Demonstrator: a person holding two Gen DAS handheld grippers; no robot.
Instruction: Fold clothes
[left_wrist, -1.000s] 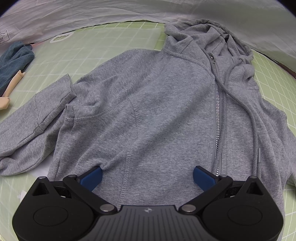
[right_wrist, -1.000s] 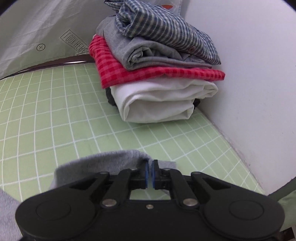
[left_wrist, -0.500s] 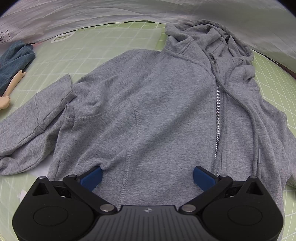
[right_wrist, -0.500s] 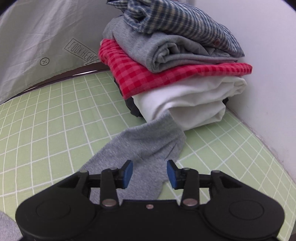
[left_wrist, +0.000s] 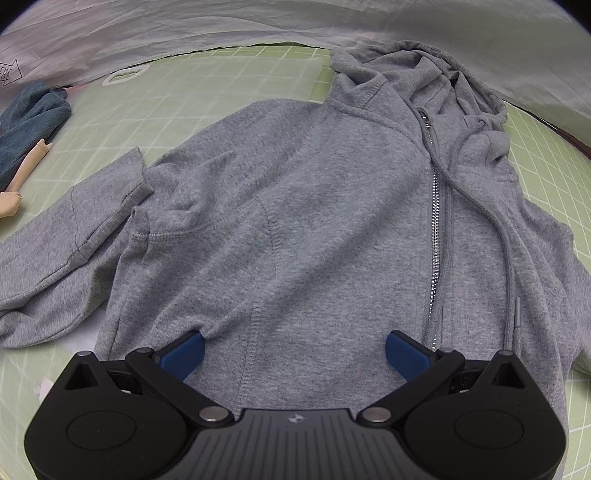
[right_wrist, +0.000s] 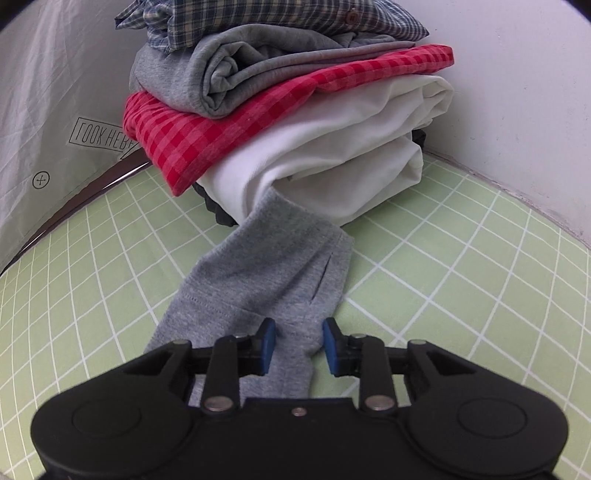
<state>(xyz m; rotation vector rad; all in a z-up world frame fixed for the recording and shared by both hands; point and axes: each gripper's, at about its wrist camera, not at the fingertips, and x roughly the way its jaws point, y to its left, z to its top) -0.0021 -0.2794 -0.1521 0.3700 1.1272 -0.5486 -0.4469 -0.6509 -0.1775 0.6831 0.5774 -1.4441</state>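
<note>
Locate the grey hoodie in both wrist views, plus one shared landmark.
Left wrist: grey hoodie fills the centre, zipped front up, hood at top right, left gripper open over its hem.
Right wrist: only one sleeve, lower centre, cuff end against the folded stack.
Shared landmark: green grid mat.

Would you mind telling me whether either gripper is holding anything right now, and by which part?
Nothing is held. The right gripper is open over the hoodie sleeve; the left gripper is open over the grey hoodie.

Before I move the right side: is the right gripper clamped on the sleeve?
No, the right gripper is open, its blue pads apart, with the gray sleeve lying flat on the mat.
</note>
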